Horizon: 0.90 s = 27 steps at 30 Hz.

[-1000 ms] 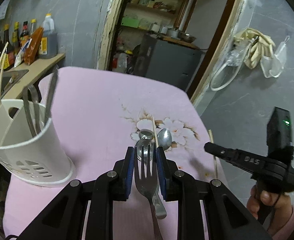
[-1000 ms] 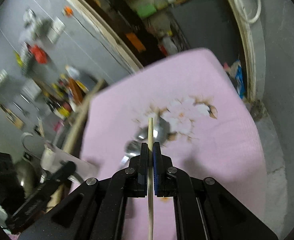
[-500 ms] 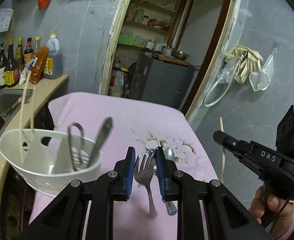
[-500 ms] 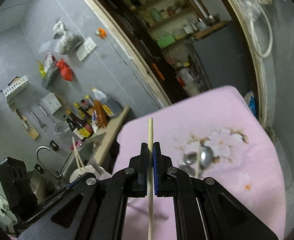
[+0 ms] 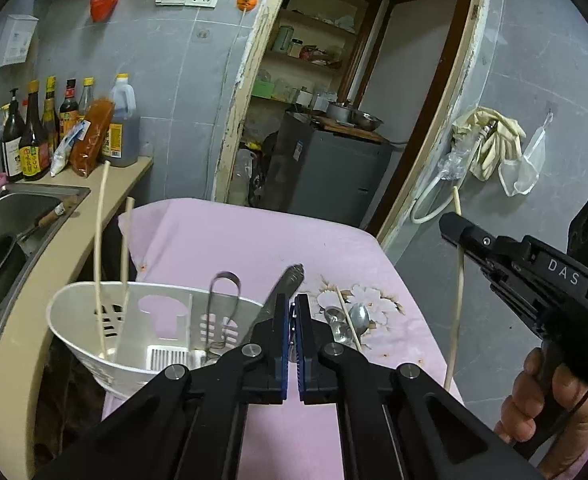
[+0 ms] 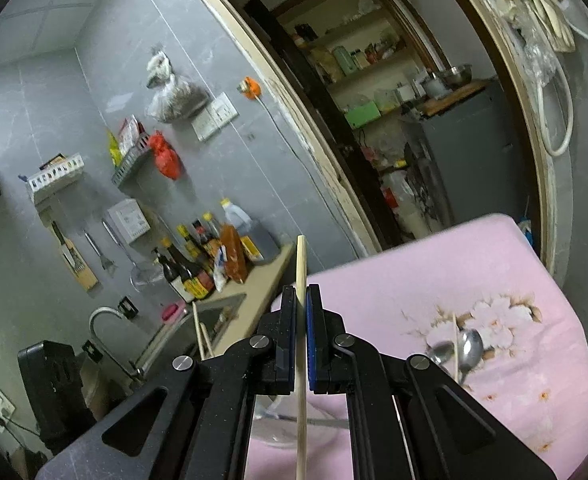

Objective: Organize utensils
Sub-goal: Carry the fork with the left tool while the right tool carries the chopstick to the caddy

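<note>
Left claw [image 5: 292, 312] is closed with nothing visible between its pads above the white holder [image 5: 134, 340], while right claw [image 6: 301, 304] clamps an upright chopstick [image 6: 301, 264]; spoons [image 5: 347, 320] lie on the pink bench [image 5: 234, 240].

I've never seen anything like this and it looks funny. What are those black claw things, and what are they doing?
They are grippers, tongs with two fingers. No robot here: a person holds one in each hand, and each carries a little camera looking along its fingers. One picture comes from each camera.

The right gripper is shut on a chopstick. You can see it from the side, with the person's hand, in the left camera's picture. The left gripper is shut with nothing showing between its fingers.

On the pink tablecloth stands a white utensil basket with chopsticks and metal cutlery in it. Spoons and another chopstick lie on the flower print.
</note>
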{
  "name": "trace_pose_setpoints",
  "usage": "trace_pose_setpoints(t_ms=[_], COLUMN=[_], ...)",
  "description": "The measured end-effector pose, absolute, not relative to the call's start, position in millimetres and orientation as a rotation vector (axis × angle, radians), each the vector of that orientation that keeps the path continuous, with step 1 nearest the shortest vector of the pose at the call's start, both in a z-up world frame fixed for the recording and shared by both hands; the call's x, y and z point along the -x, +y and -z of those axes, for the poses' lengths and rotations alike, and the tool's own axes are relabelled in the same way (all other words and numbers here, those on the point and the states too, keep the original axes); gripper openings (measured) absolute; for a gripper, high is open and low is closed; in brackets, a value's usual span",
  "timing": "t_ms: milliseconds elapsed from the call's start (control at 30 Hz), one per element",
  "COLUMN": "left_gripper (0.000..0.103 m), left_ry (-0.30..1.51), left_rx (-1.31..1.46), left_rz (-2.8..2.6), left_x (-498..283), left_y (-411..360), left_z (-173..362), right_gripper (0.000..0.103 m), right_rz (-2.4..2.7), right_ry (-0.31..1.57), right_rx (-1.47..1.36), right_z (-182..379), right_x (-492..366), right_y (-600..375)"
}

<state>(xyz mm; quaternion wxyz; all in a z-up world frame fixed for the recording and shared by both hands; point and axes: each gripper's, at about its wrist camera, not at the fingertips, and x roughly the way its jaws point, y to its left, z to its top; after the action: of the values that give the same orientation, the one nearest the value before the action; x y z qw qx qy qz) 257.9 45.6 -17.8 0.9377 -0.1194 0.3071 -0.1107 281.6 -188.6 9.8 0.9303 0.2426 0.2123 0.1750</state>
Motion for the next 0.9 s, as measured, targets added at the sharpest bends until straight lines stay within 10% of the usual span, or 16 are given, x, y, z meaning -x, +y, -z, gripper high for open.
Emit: trace_pose_setpoints(t_ms=[900], left_gripper=[0.003], left_ry=[0.662], left_rx=[0.066], left_rz=[-0.022], left_x=[-251], left_y=[187], left_z=[-58], right_gripper=[0.004], right_rz=[-0.357], right_ry=[0.132], right_rx=[-0.398], right_z=[-5], right_x=[-336], right_y=[-62])
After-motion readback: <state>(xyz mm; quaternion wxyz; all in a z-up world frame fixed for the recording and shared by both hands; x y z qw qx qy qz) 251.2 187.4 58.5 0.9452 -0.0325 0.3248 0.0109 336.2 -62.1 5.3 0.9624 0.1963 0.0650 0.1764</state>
